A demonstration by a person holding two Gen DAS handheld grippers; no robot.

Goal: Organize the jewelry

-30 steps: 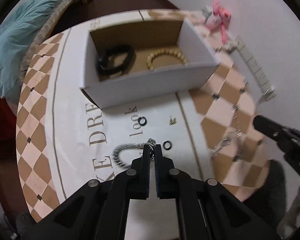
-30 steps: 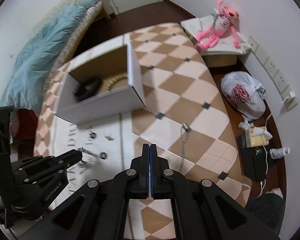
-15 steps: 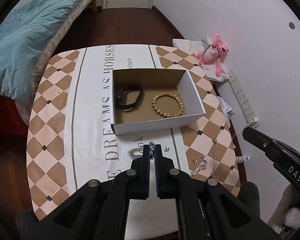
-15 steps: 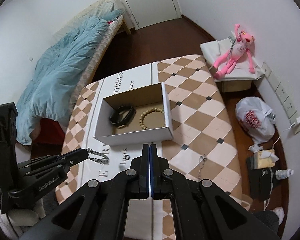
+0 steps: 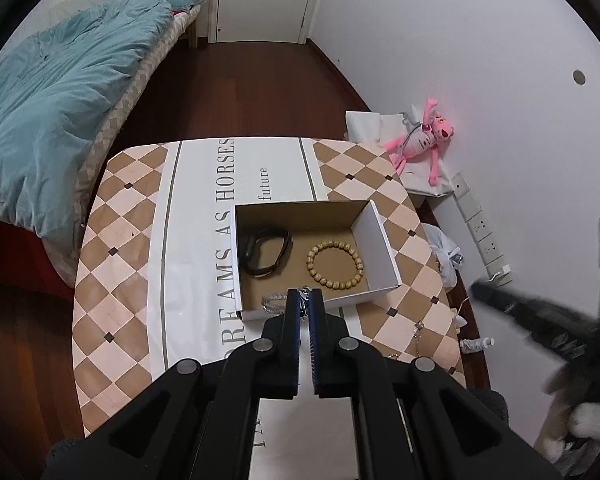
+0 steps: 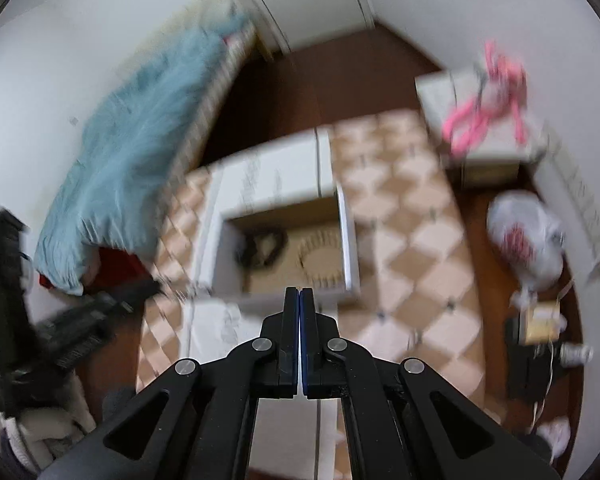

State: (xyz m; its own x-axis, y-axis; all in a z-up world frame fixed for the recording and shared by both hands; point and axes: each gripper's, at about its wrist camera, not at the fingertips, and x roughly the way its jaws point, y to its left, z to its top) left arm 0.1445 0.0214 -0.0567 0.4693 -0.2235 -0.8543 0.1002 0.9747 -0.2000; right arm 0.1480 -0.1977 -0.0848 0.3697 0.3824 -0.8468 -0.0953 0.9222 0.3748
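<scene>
My left gripper (image 5: 305,300) is shut on the clasp end of a silver chain bracelet (image 5: 275,302), which hangs over the near edge of the white cardboard box (image 5: 376,232). In the box lie a black band (image 5: 266,252) and a wooden bead bracelet (image 5: 335,264). A thin chain (image 5: 418,330) lies on the table to the right. My right gripper (image 6: 300,300) hovers high above the box's near wall (image 6: 348,240). Its jaws look closed but are just opening, with nothing between them. The right wrist view is blurred.
The table wears a checked cloth (image 5: 120,240) with a white lettered band. A bed with a blue duvet (image 5: 52,120) lies to the left. A pink plush toy (image 5: 424,140) and a white bag (image 6: 528,240) are by the right wall.
Both grippers have risen well above the table. The left one lifted the silver bracelet off the cloth and carried it to the box's near edge.
</scene>
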